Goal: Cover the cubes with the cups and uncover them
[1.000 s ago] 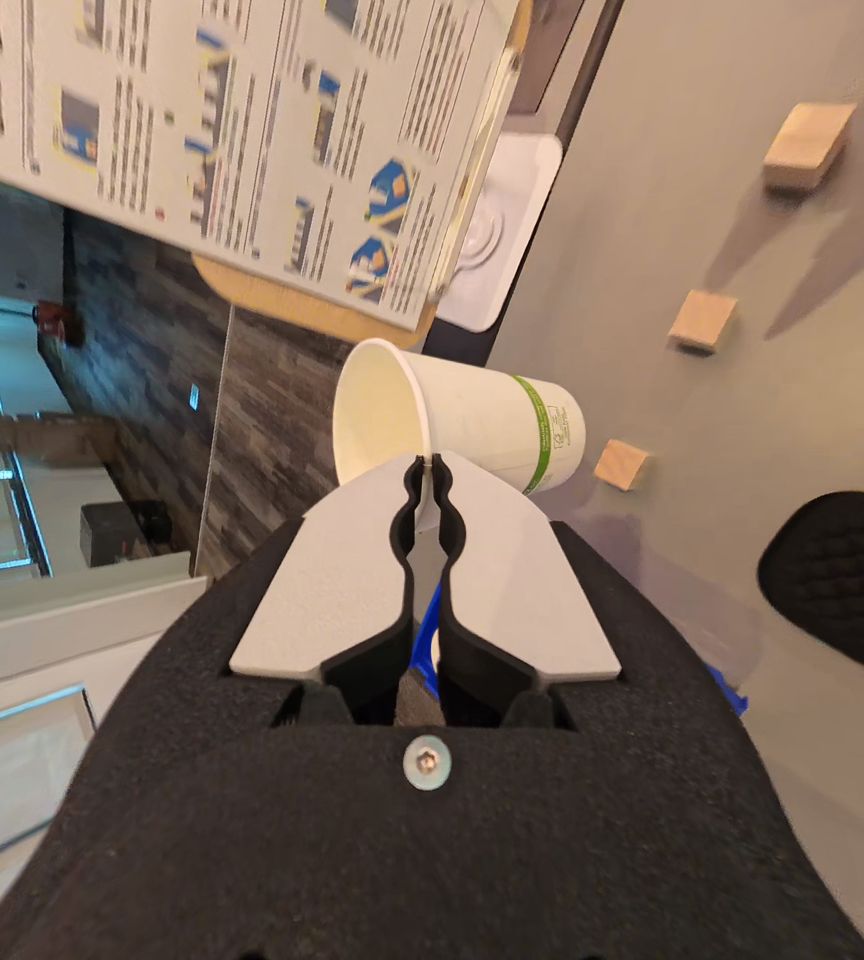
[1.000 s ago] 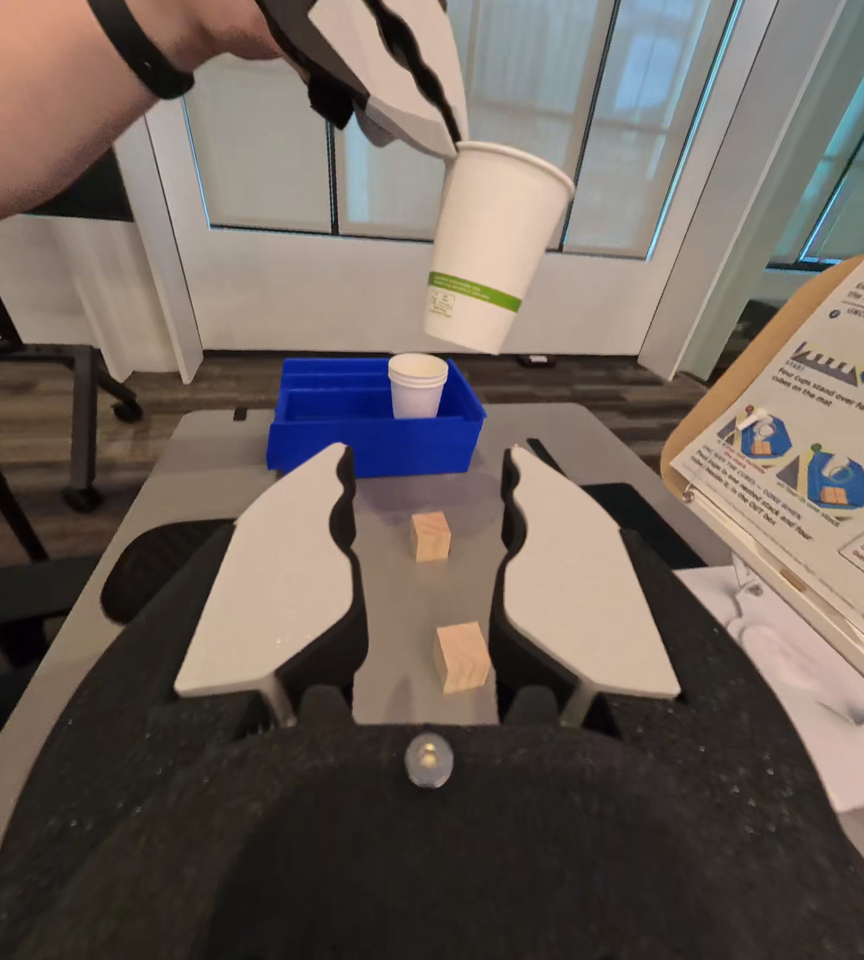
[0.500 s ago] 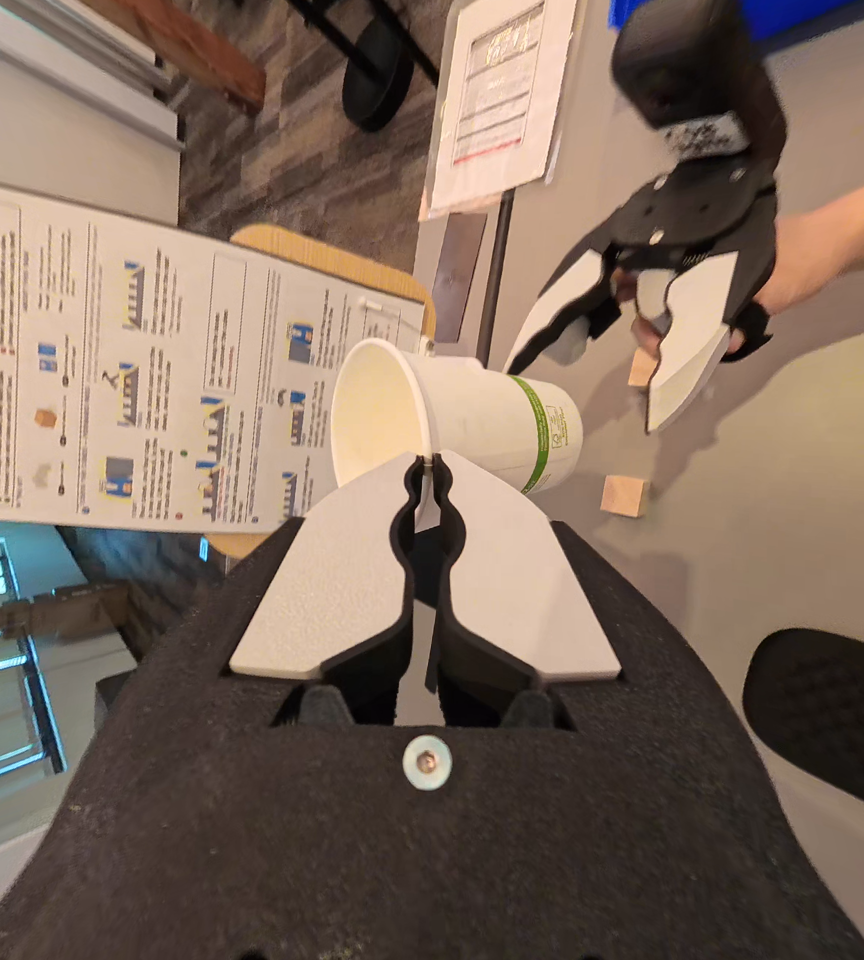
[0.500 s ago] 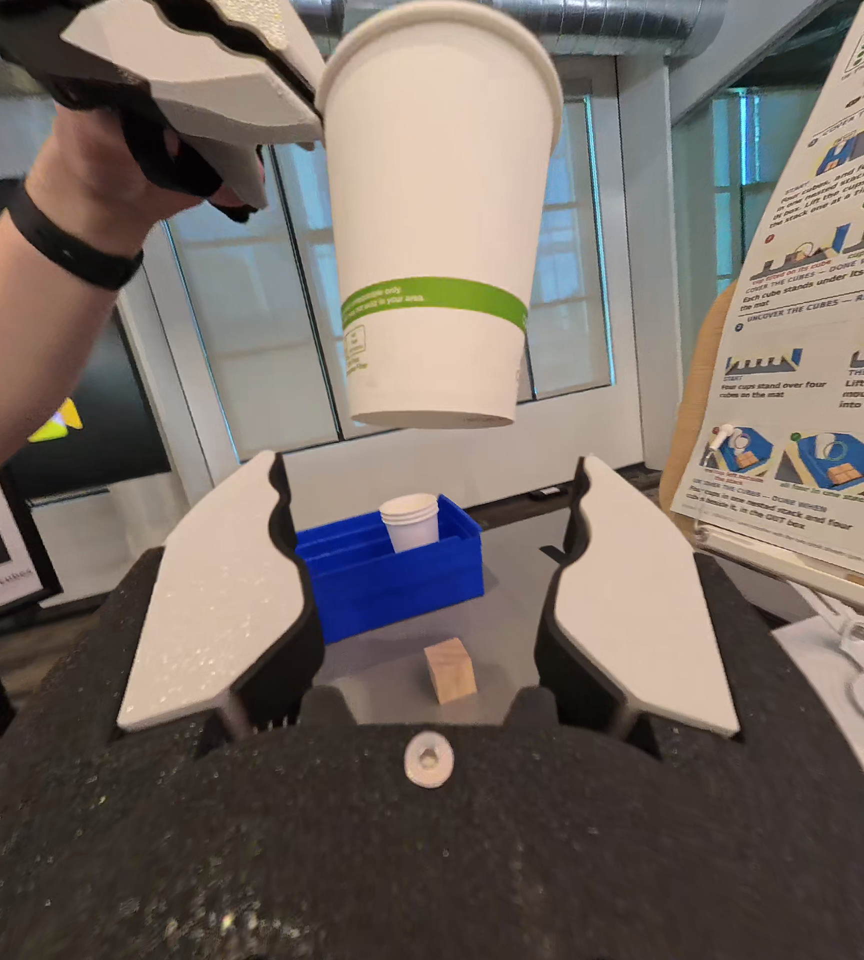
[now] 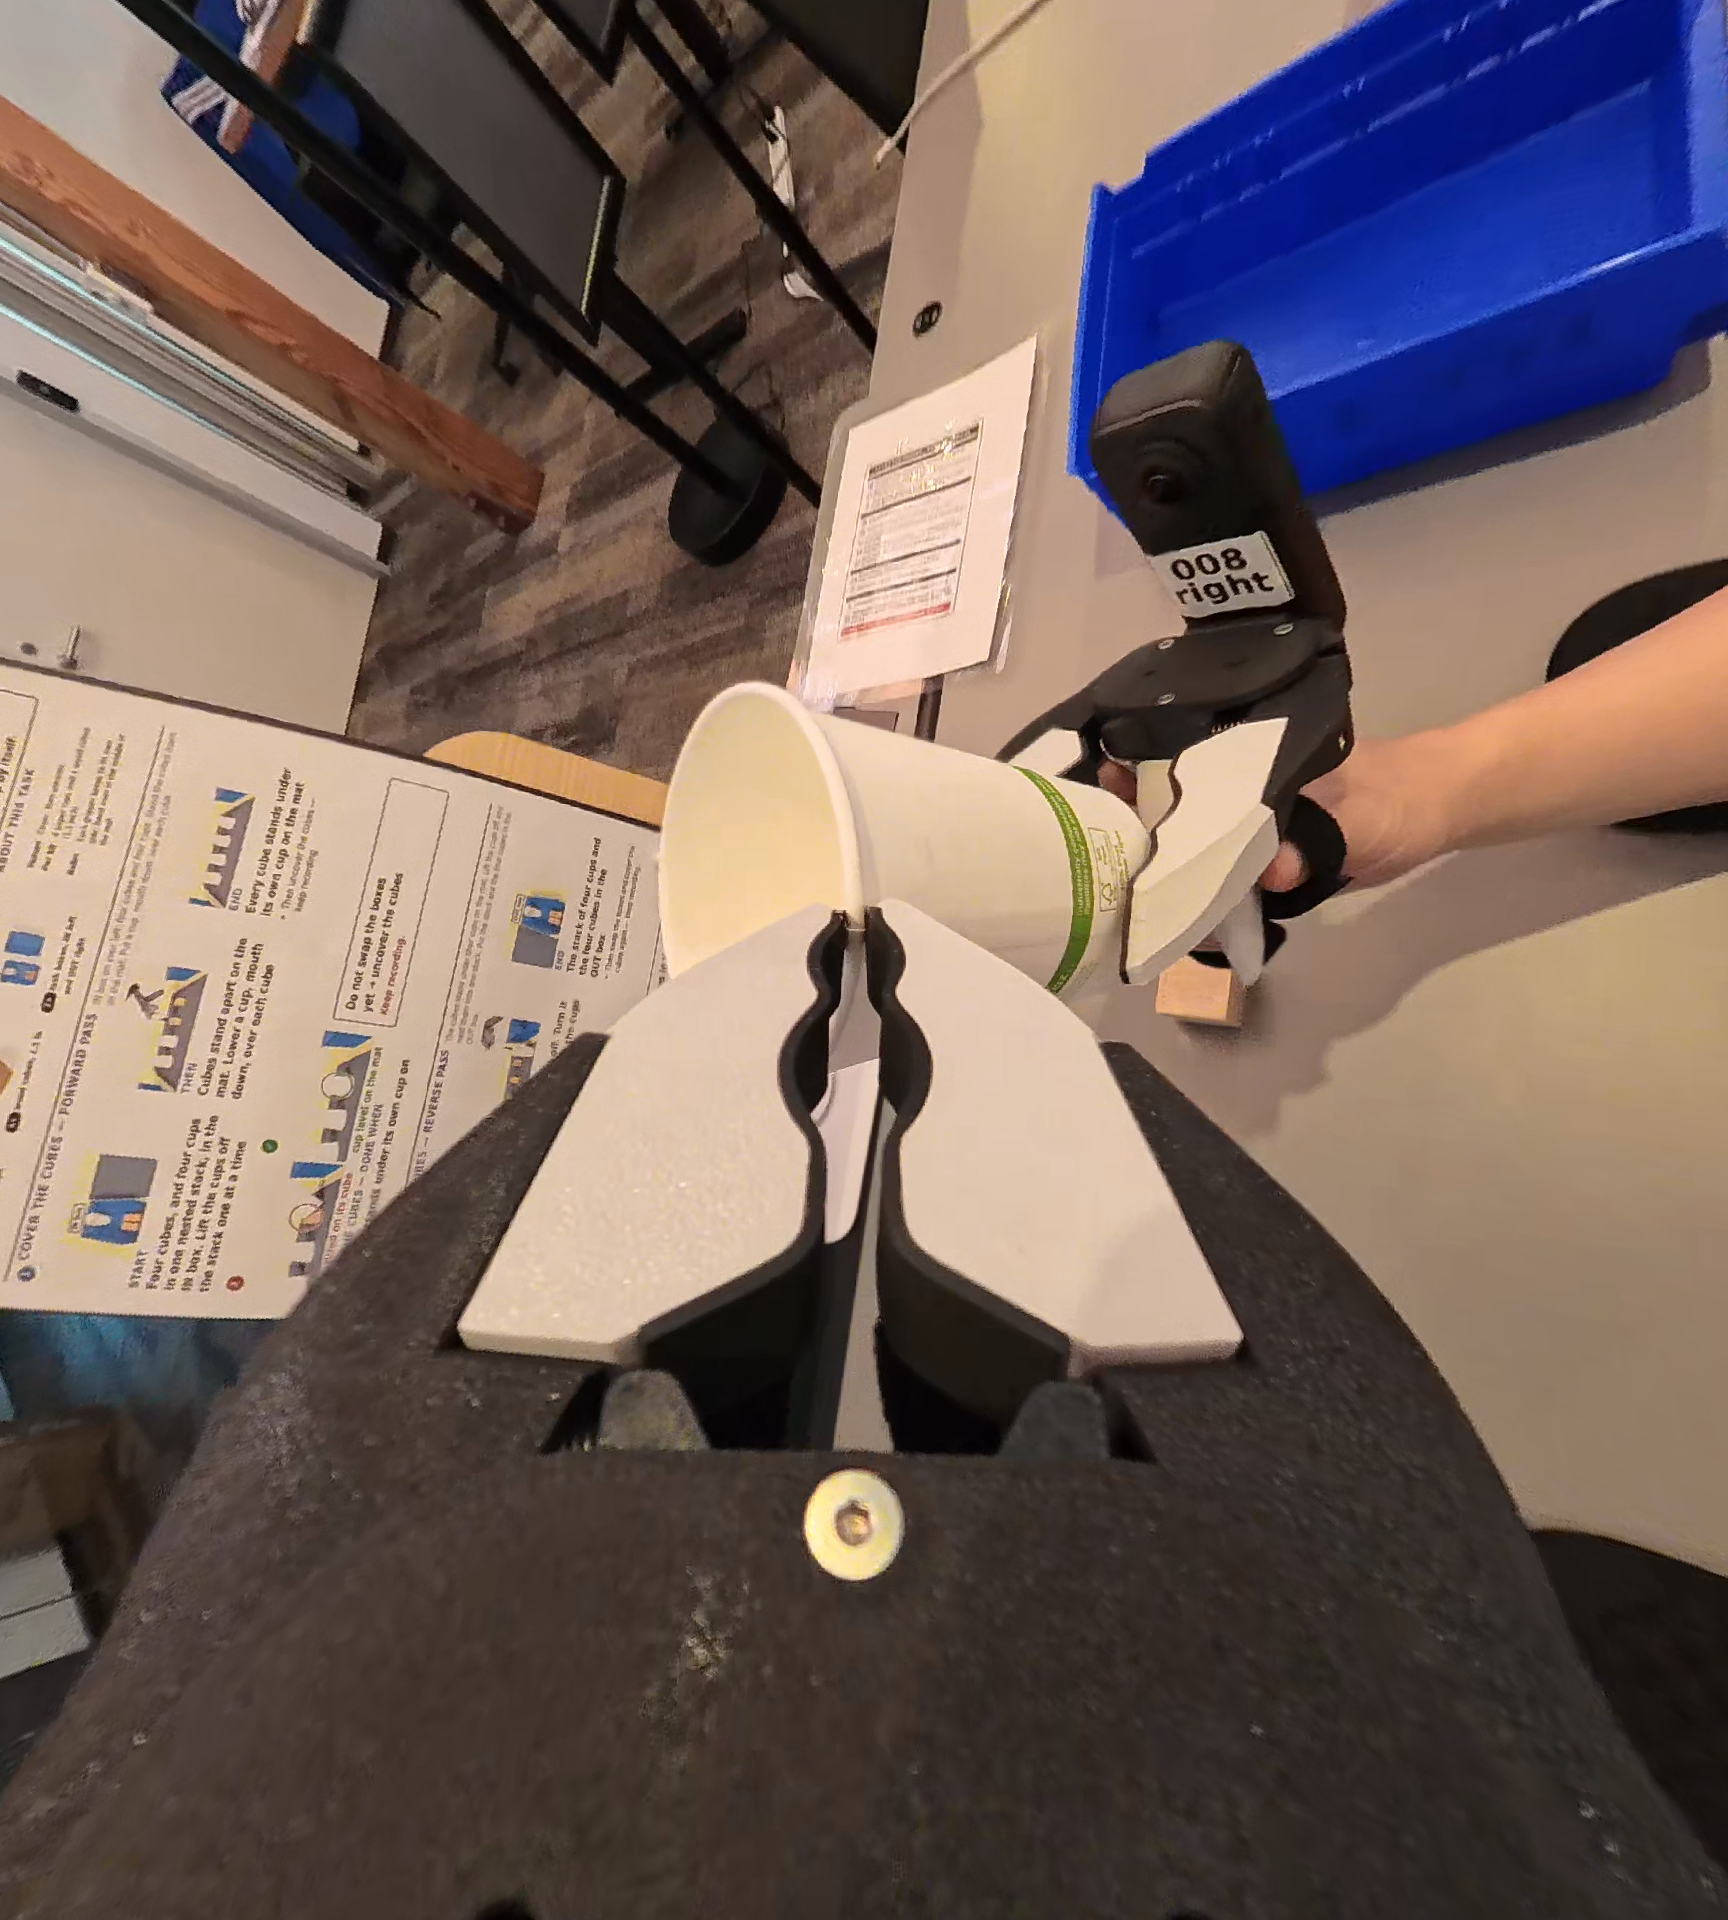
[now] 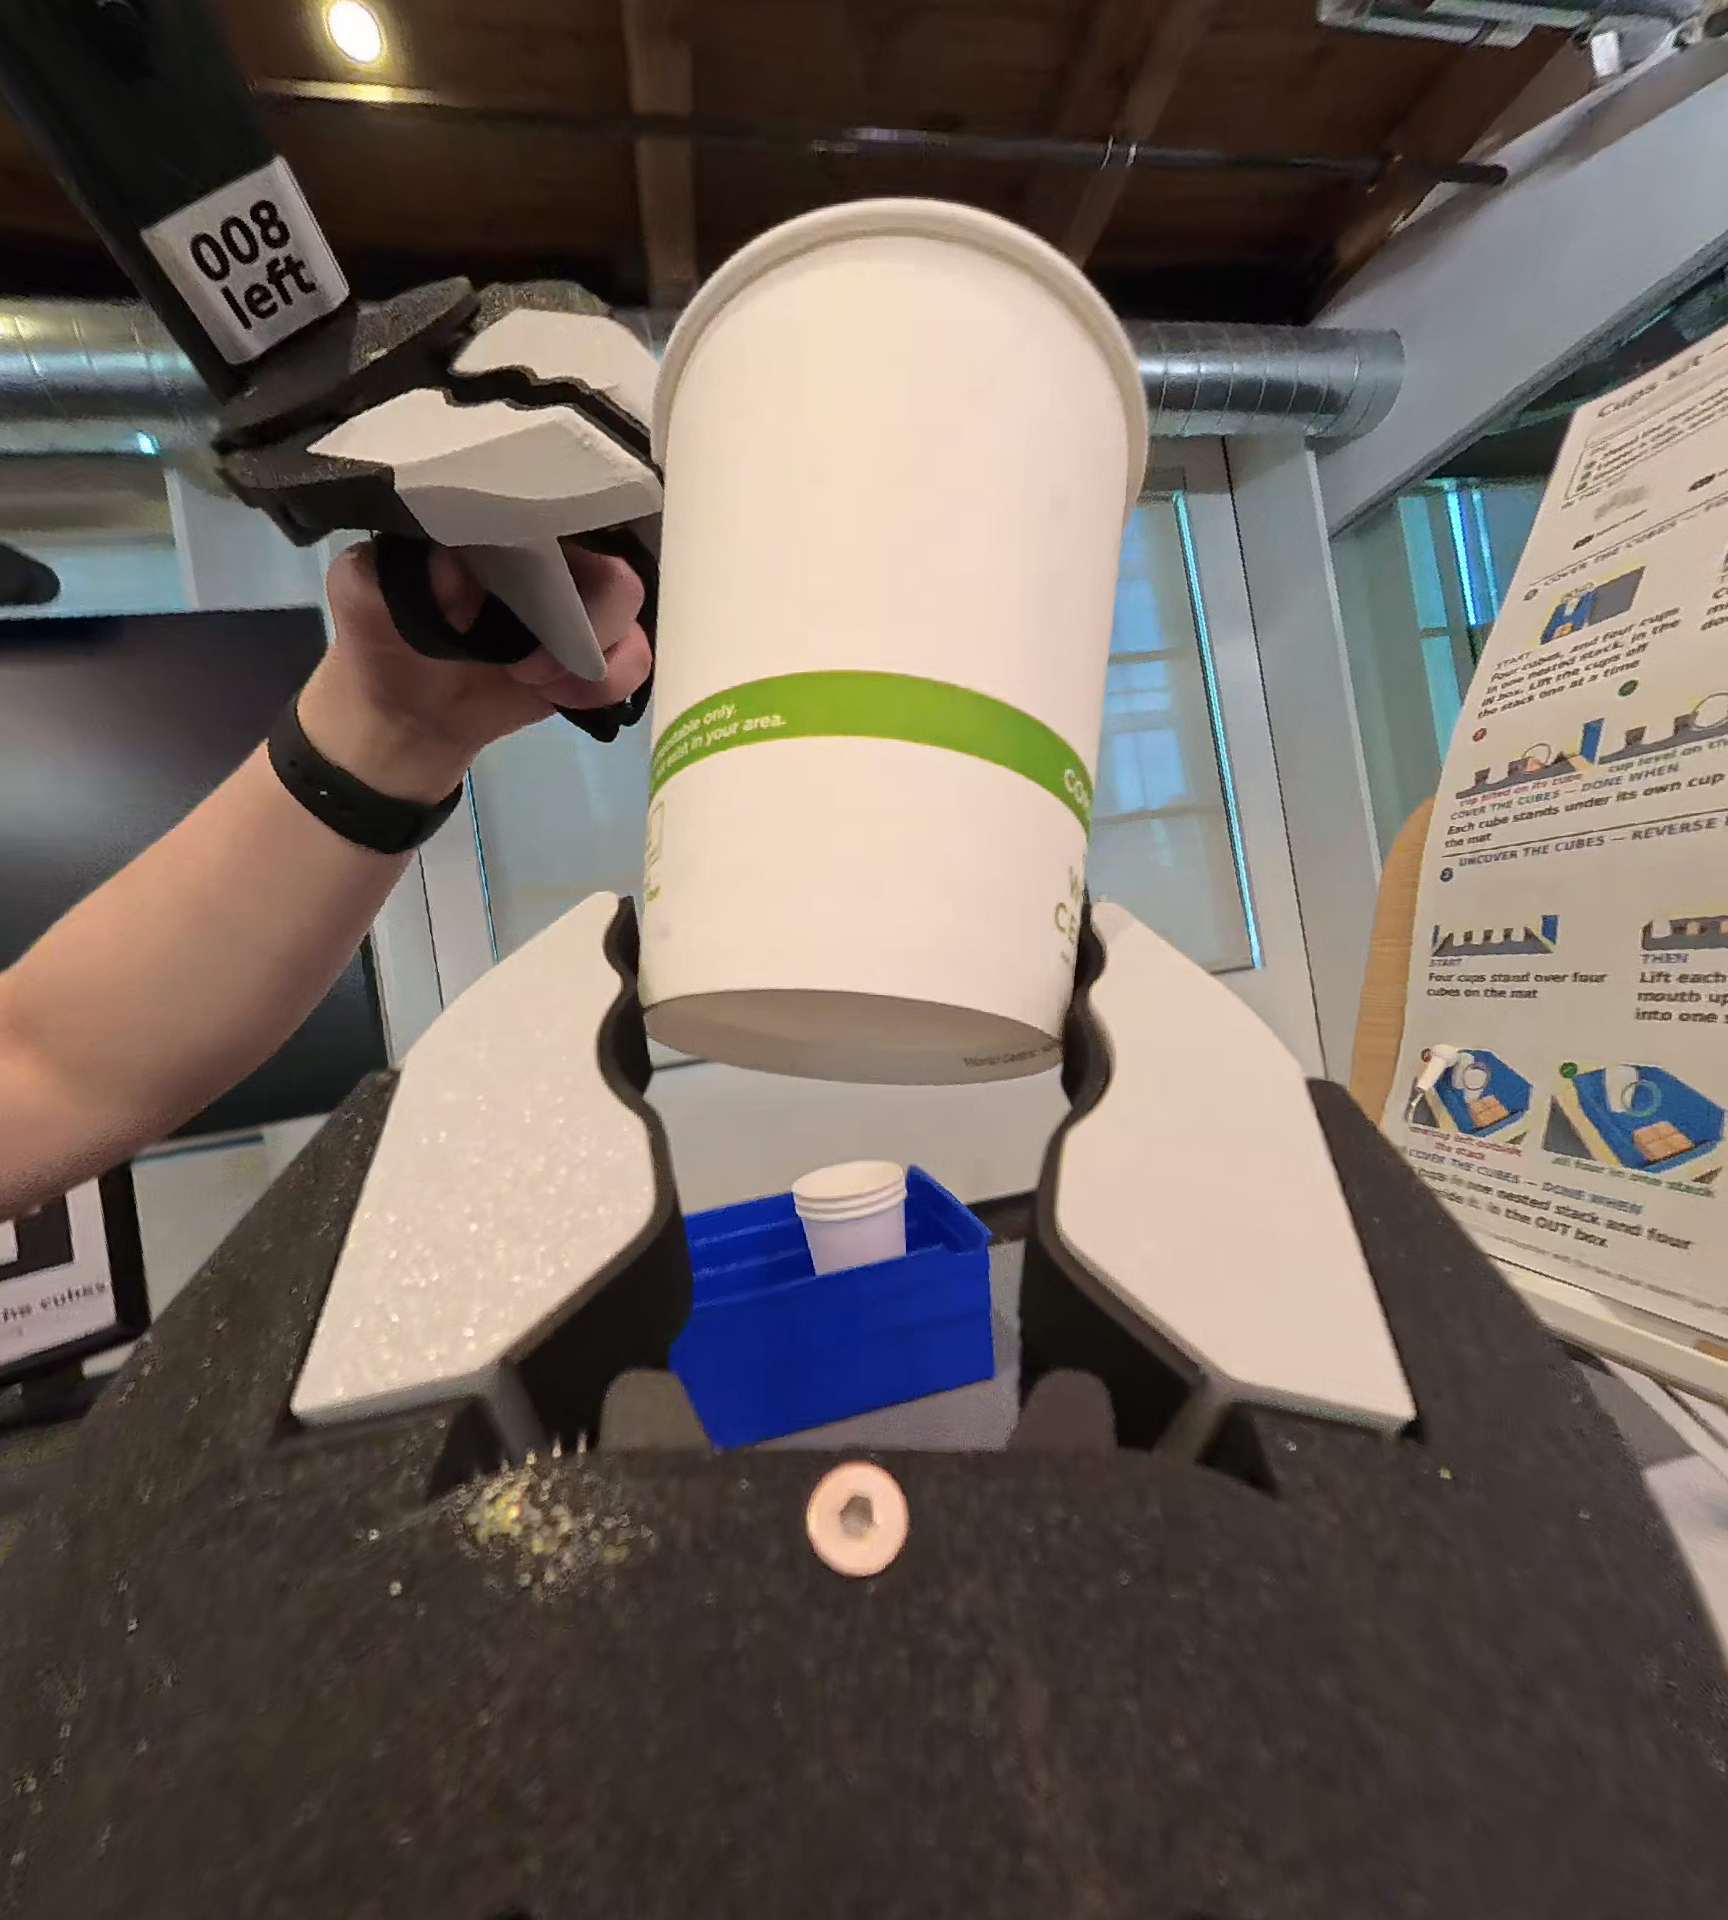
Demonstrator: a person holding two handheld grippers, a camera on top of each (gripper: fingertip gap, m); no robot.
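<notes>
In the left wrist view, at the tips of the left gripper (image 5: 855,920), a white paper cup (image 5: 901,847) with a green band is pinched by its rim, the two fingers pressed together on the cup wall. In this tilted view the cup's long axis runs across the picture, open mouth toward the left and base toward the right, where the right gripper (image 5: 1166,883) reaches around the base end with one finger on each side; whether they touch cannot be told here. A wooden cube (image 5: 1203,995) lies on the grey table (image 5: 1462,1143) just under that gripper. Farther along the table stands a blue bin (image 5: 1411,239), beside a printed sheet (image 5: 917,535), and an instruction board (image 5: 216,987) leans at the left over a wood-patterned floor. In the right wrist view, the cup (image 6: 886,644) hangs in the air with mouth up and base down, its long axis nearly upright. The right gripper's (image 6: 855,987) fingers stand apart on either side of the base, close against it. The left gripper (image 6: 647,416) grips the rim from the left. Below, a second blue bin (image 6: 839,1340) holds a stack of nested cups (image 6: 852,1210). Behind are windows, a ceiling duct and the board (image 6: 1618,935).
</notes>
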